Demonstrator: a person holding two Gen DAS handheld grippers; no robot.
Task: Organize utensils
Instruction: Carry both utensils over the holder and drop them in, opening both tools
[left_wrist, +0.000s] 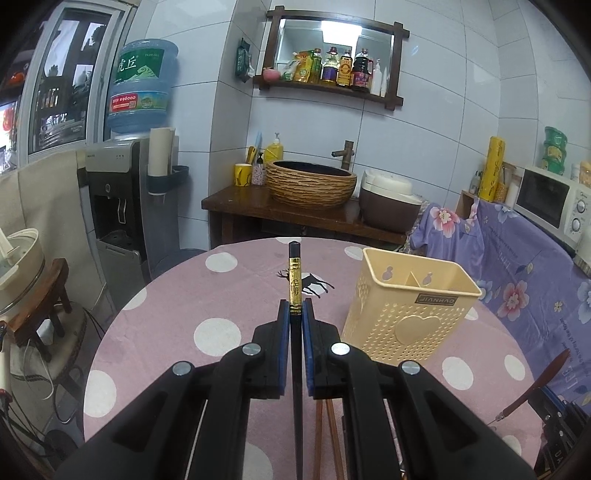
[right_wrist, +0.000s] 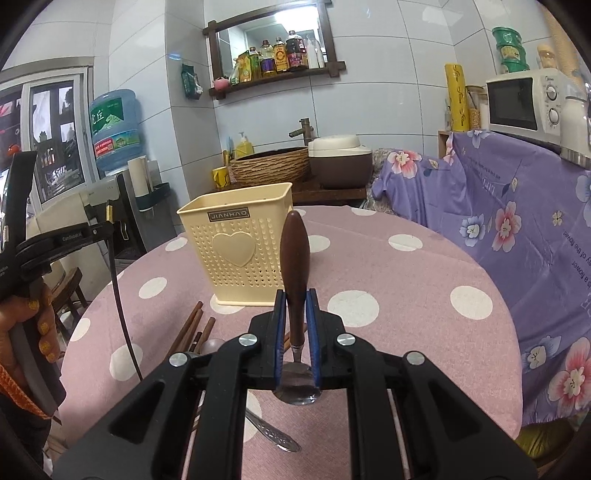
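My left gripper (left_wrist: 294, 312) is shut on a black chopstick (left_wrist: 294, 273) with a gold band, its end pointing forward above the table. A cream perforated utensil holder (left_wrist: 408, 312) with a heart stands just right of it. My right gripper (right_wrist: 296, 301) is shut on a spoon (right_wrist: 294, 258) with a brown wooden handle, handle forward, metal bowl (right_wrist: 297, 386) behind the pads. The same utensil holder (right_wrist: 236, 243) stands ahead and left of the right gripper. In the right wrist view, the left gripper (right_wrist: 107, 225) shows at the left edge with the black chopstick (right_wrist: 120, 302) hanging down.
Brown wooden chopsticks (right_wrist: 192, 326) and a metal spoon handle (right_wrist: 273, 434) lie on the round pink polka-dot table (right_wrist: 406, 295). More brown chopsticks (left_wrist: 327, 439) show under the left gripper. A purple floral cloth (right_wrist: 517, 229) covers furniture on the right. A person's hand (right_wrist: 26, 325) holds the left gripper.
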